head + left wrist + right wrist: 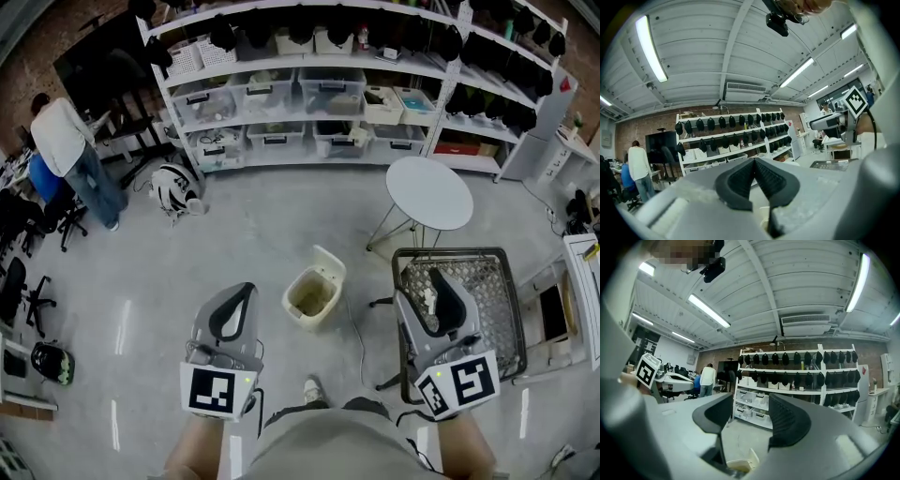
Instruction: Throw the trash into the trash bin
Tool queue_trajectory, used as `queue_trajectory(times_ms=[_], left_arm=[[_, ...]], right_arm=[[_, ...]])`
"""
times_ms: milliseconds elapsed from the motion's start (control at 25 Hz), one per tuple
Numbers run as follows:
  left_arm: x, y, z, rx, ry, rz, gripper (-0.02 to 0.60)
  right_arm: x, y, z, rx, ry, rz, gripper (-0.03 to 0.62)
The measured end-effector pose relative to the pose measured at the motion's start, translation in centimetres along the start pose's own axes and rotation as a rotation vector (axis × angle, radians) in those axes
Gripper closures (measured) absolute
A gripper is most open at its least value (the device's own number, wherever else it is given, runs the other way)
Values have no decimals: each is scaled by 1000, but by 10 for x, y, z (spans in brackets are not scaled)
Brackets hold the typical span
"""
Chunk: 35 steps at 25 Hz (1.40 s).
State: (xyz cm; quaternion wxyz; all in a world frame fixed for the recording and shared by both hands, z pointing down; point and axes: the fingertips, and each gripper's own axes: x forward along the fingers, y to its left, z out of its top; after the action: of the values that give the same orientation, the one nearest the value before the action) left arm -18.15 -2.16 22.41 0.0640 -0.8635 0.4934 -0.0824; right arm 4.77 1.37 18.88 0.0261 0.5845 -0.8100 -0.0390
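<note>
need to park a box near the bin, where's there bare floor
Bare floor lies left of the trash bin toward the office chairs, and between the bin and the shelves. The round table top is bare too. Right of the bin is crowded: table legs, the wire cart.

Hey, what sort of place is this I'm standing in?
Probably a workshop or lab storeroom: long white shelving holding plastic bins, a bare concrete floor, and office chairs at the left.

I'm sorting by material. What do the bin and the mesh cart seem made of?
Bin: likely plastic, cream and matte, judging by its smooth moulded walls and hinged lid. Cart: probably metal with a dark finish, given the open wire mesh on a thin frame.
</note>
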Motion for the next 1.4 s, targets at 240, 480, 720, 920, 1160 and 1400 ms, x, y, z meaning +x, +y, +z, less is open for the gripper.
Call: queue_trajectory(times_ms=[240,480,720,920,1160,1400], left_arm=[[20,26,-4,-20,-15,-13,580],[38,37,-9,-25,-4,-13,578],[53,38,-12,-38,11,-6,578],[72,31,-15,-39,34,-3,578],[111,7,-16,-32,47,-46,578],[173,-40,-15,-34,43,-179,578]], right_arm=[[31,0,-2,-6,14,-18,350],[49,-4,-7,-8,34,-11,350],[62,-17,-18,6,64,-7,350],[70,-41,-28,16,72,-18,352],[70,-99,-46,4,101,-106,353],[55,-172,-87,22,183,-222,356]])
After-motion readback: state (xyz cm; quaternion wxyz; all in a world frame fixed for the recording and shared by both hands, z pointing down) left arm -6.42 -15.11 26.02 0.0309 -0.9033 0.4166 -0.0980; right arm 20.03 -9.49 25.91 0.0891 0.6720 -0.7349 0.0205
